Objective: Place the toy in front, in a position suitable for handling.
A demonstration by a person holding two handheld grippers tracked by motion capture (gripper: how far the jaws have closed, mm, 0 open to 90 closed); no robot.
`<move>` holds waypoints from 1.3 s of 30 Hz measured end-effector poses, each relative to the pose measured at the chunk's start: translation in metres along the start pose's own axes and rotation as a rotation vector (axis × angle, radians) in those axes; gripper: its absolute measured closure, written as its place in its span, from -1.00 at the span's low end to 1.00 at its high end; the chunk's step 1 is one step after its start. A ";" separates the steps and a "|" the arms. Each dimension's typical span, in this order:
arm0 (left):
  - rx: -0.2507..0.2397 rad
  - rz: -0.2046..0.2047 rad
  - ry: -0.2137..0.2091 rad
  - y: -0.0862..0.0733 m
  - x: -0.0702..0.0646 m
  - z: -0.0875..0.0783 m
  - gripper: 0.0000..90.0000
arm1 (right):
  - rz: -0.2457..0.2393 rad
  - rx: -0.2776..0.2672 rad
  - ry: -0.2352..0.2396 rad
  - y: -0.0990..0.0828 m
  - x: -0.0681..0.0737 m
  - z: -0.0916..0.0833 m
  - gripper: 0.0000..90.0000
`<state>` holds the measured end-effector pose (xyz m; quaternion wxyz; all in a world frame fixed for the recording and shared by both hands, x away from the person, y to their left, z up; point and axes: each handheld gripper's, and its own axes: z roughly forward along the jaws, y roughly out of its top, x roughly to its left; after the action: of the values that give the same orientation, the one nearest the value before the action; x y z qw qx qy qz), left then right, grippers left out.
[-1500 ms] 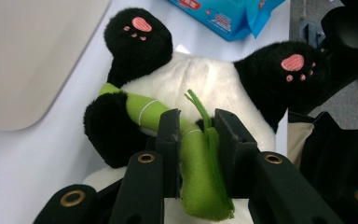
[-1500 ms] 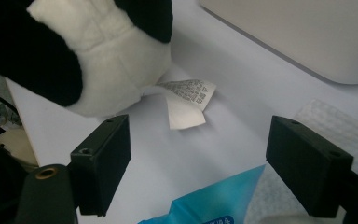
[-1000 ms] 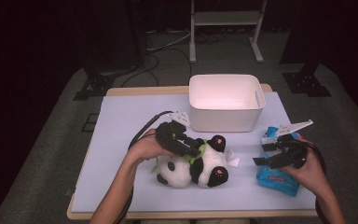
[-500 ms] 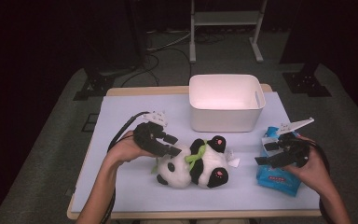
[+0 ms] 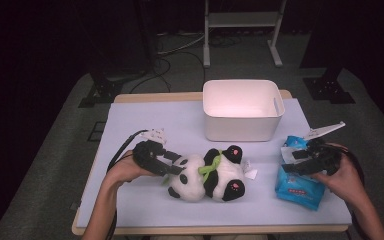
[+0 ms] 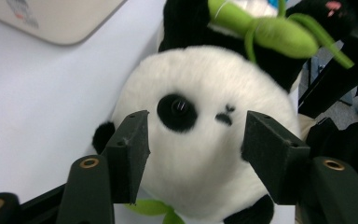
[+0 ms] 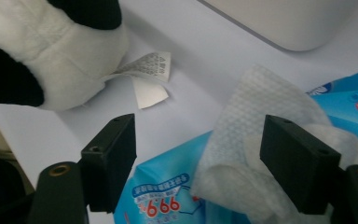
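My left gripper (image 5: 172, 163), jaws just opening, straddles the panda (image 5: 207, 175) head unclamped at table centre. Right gripper (image 5: 300, 159) open over wipes pack (image 5: 300, 187), 3 o'clock. Bin (image 5: 242, 109) empty; nothing stowed yet.

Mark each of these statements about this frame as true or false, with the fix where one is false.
1. The panda plush lies on its side on the table. True.
2. The white bin holds the panda. False: the panda lies on the table in front of the bin.
3. The left tongs straddle the panda's head with jaws apart. True.
4. A white wipe sticks out of the blue wipes pack. True.
5. The right tongs are clamped shut on the panda's tag. False: they are open over the wipes pack, and the tag lies apart from them.
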<state>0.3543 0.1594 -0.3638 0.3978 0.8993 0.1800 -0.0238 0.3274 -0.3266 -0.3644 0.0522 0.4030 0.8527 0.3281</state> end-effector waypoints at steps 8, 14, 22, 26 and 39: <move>-0.017 -0.020 -0.036 -0.012 0.000 0.011 -0.22 | 0.002 0.048 -0.081 0.001 -0.009 0.001 -0.08; -0.016 -0.017 -0.043 -0.013 -0.003 0.012 -0.22 | -0.002 0.079 -0.127 -0.003 -0.008 0.004 0.18; -0.016 -0.006 -0.048 -0.015 -0.008 0.014 -0.19 | -0.001 0.103 -0.166 -0.008 -0.009 0.003 0.54; -0.019 -0.004 -0.051 -0.015 -0.011 0.014 -0.19 | 0.010 0.116 -0.167 -0.008 -0.011 0.002 0.73; -0.015 0.006 -0.052 -0.016 -0.014 0.015 -0.18 | 0.068 0.067 -0.072 -0.010 -0.020 -0.019 0.94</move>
<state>0.3370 0.1540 -0.3823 0.4094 0.8958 0.1672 -0.0445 0.3279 -0.3556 -0.3587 0.0580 0.4447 0.8467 0.2863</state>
